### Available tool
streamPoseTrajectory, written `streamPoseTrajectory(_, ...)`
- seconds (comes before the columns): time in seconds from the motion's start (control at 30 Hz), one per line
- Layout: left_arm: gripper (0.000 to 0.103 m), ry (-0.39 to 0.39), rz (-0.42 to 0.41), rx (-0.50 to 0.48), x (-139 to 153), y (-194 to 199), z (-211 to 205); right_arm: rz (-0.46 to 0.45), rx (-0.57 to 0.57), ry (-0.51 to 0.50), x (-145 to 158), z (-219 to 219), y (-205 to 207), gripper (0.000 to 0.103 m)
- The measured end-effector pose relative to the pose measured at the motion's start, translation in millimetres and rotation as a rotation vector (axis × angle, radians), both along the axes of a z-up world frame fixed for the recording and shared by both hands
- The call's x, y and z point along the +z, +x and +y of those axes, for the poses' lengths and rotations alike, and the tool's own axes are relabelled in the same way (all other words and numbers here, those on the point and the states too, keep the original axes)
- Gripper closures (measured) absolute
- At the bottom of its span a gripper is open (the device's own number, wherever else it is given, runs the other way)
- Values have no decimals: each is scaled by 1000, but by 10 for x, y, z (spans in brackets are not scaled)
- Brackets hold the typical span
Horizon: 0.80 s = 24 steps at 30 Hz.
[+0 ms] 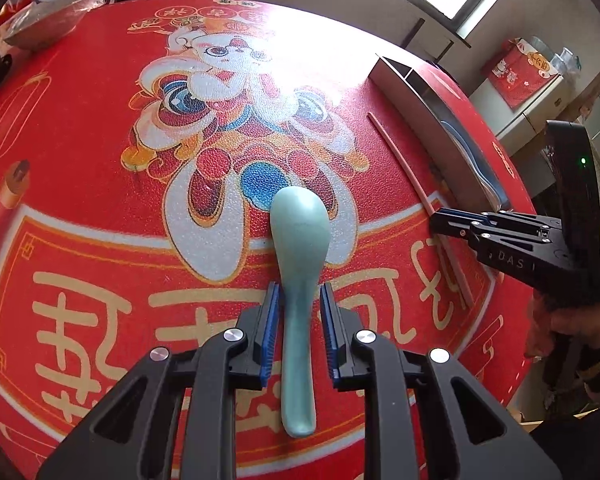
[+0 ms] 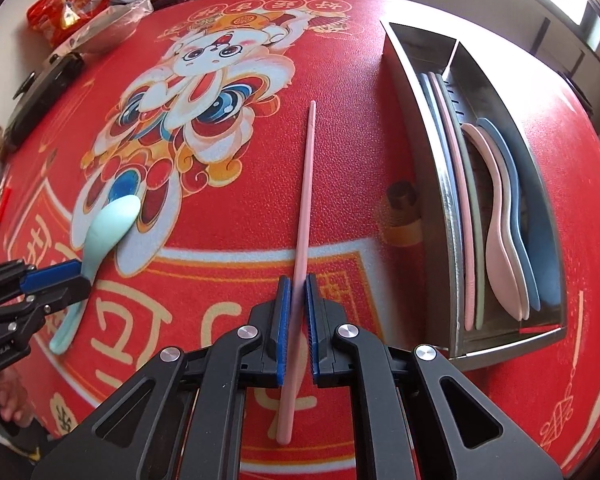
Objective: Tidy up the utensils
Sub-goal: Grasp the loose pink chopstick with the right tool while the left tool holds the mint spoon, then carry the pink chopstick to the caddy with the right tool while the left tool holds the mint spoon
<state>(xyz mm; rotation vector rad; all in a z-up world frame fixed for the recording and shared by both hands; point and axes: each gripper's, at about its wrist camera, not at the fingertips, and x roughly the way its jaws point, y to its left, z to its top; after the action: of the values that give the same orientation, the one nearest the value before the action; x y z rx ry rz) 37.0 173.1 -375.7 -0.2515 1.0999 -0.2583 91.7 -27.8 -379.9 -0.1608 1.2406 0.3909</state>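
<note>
**Risks: thin chopstick and slick spoon, both gripped low on the shaft**

Right hand-held gripper (image 2: 299, 286) closed on pink chopstick (image 2: 302, 216), pads pinching it well back from the middle; long front end pointing to 12 o'clock over red printed surface (image 2: 228, 216). Likely to pivot or droop in the pinch, since the stick is thin and smooth. Steel organizer tray (image 2: 420, 160) at 2 o'clock, left slot already holding chopsticks, right slot spoons; free tip could catch the tray wall or divider on entry and twist out.

Left hand-held gripper (image 1: 299, 292) narrowed around handle of teal spoon (image 1: 298, 240); firm pad contact cannot be told, a sliver of gap seeming to show on each side. Bowl at 12 o'clock, heavy end far from the grip: risk of tipping or slipping from glazed handle. Both tools close together: possible collision on the way to the tray.
</note>
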Motion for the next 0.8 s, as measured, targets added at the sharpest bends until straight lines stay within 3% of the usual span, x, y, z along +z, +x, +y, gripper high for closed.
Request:
streamPoseTrajectory(0.2, 83, 63, -15, -7, 13, -21, -101, -7, 1, 4, -3, 25, 59, 94)
streamPoseTrajectory(0.47, 82, 76, -46, 7, 4, 132, -136, -6, 5, 21, -6, 38, 135, 95)
streamPoseTrajectory(0.6, 72, 127, -56, -24, 18, 147, -260, -22, 11, 8, -5, 53, 100, 95)
streamPoseTrajectory(0.8, 73, 171, -77, -11, 13, 119, -318, -21, 16, 28, -8, 7, 64, 96)
